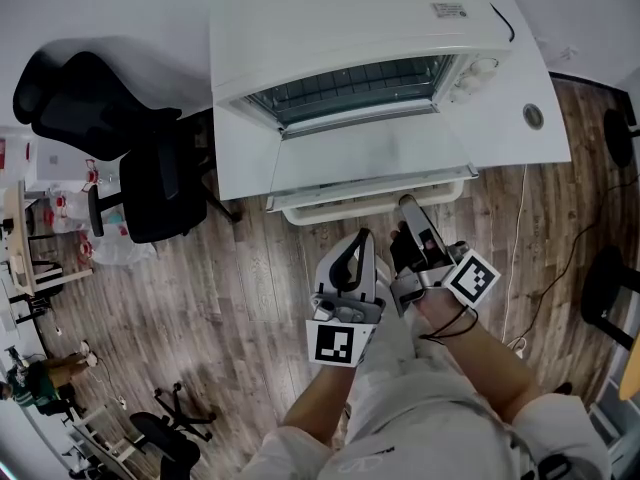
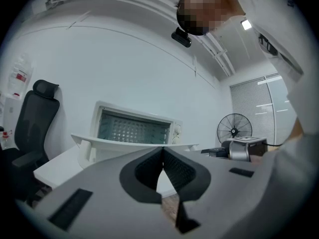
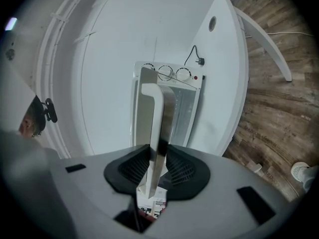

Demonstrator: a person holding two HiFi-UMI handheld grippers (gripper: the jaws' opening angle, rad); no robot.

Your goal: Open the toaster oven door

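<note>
- 1 toaster oven (image 1: 350,28) on the white tabletop (image 1: 240,158), at the near edge, roughly midway along it. Casing white, with a small label on the top panel.
- Oven door (image 1: 372,160) is swung down to about level and sticks out past the tabletop's near edge, over the wood floor (image 1: 250,298). It is a glass pane in a pale frame.
- 1 door handle (image 1: 372,194): a white bar along the door's free edge.
- The cavity is open to view, with a wire rack (image 1: 350,83) inside.
- 3 knobs (image 1: 470,80) in a row at the right end of the oven front. The right gripper view also shows 1 small red light beside them.
- 1 round cable port (image 1: 533,116) in the tabletop near the right corner. 1 dark cord runs off the oven's rear right.
- Right gripper (image 1: 408,208): clenched on the door handle toward its right end. Its own view has the bar running straight between the 2 black pads, both pressed against it.
- Left gripper (image 1: 362,236): jaws closed tip to tip with nothing between them. It is held off the door, just short of the handle and left of the right gripper.
- 1 black office chair (image 1: 85,103) by the tabletop's left end.
- 1 standing fan (image 2: 234,128) shows in the left gripper view, right of the oven.
</note>
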